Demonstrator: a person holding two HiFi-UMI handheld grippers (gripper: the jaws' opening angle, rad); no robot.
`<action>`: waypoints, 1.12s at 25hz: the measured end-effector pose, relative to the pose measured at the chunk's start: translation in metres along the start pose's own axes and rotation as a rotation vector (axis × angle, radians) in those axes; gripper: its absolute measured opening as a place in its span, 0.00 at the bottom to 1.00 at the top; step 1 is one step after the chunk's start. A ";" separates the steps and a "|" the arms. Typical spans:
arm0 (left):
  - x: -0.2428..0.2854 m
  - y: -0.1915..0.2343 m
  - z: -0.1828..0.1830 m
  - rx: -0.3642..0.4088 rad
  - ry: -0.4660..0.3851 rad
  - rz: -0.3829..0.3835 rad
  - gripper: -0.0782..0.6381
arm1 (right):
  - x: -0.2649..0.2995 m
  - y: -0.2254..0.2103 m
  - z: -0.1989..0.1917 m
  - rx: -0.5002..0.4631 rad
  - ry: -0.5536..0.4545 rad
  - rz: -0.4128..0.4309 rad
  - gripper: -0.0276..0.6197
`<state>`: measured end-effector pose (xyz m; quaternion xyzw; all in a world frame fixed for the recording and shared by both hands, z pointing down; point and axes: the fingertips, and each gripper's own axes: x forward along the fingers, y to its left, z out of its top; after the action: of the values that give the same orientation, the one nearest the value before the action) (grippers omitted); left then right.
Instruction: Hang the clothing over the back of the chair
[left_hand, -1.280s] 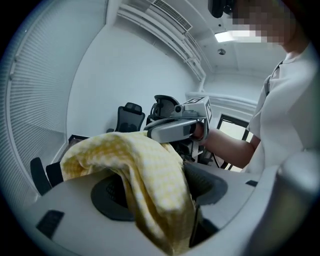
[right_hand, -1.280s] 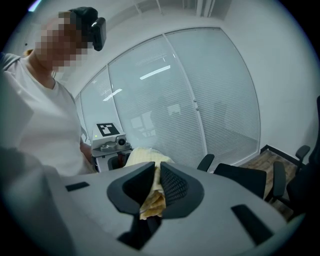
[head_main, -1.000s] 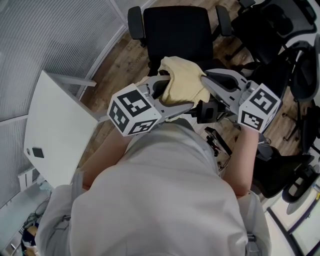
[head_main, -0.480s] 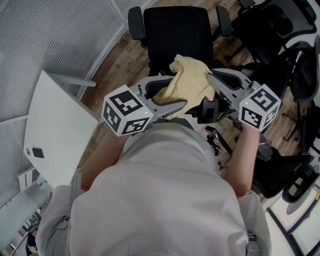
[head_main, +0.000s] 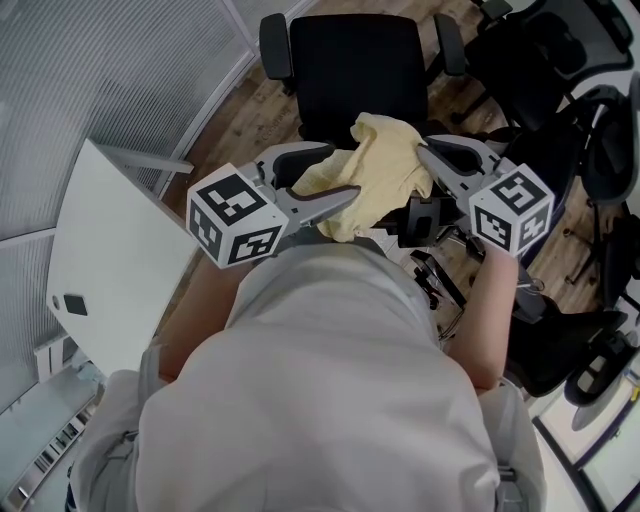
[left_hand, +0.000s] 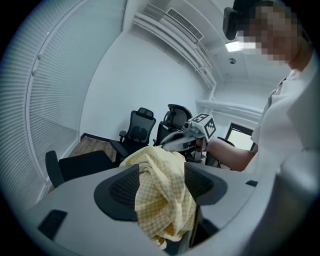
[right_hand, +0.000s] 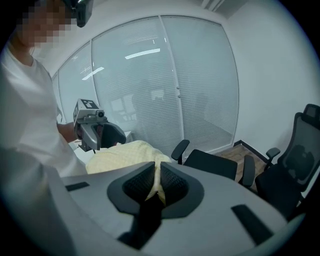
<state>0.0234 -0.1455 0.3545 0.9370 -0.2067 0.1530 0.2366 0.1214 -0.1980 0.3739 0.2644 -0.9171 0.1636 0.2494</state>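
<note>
A pale yellow checked garment (head_main: 378, 168) hangs bunched between my two grippers, in front of the person's chest. My left gripper (head_main: 340, 172) is shut on one end; in the left gripper view the cloth (left_hand: 162, 195) fills the gap between the dark pads (left_hand: 122, 187). My right gripper (head_main: 424, 153) is shut on the other end, with a thin fold (right_hand: 159, 187) pinched between its pads. The black office chair (head_main: 355, 60) stands just beyond and below the garment; it also shows in the right gripper view (right_hand: 212, 162).
A white table (head_main: 115, 270) lies to the left, beside a glass wall with blinds (head_main: 90, 90). Several more black office chairs (head_main: 560, 90) crowd the right side. Wooden floor (head_main: 235, 125) shows around the chair.
My left gripper has moved left, away from the right one, and the garment has stretched out wider between them. The right gripper has dipped slightly.
</note>
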 end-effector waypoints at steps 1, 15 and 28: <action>-0.001 0.000 0.000 0.013 0.005 0.006 0.51 | 0.001 0.000 -0.001 -0.007 0.010 -0.006 0.12; -0.033 0.023 0.037 0.159 -0.120 0.166 0.37 | 0.014 0.004 -0.011 -0.116 0.101 -0.035 0.12; -0.045 0.037 0.061 0.212 -0.221 0.232 0.22 | 0.001 -0.017 -0.007 -0.071 0.076 -0.163 0.29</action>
<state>-0.0211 -0.1923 0.3001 0.9376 -0.3208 0.0964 0.0930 0.1332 -0.2091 0.3828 0.3227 -0.8877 0.1198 0.3057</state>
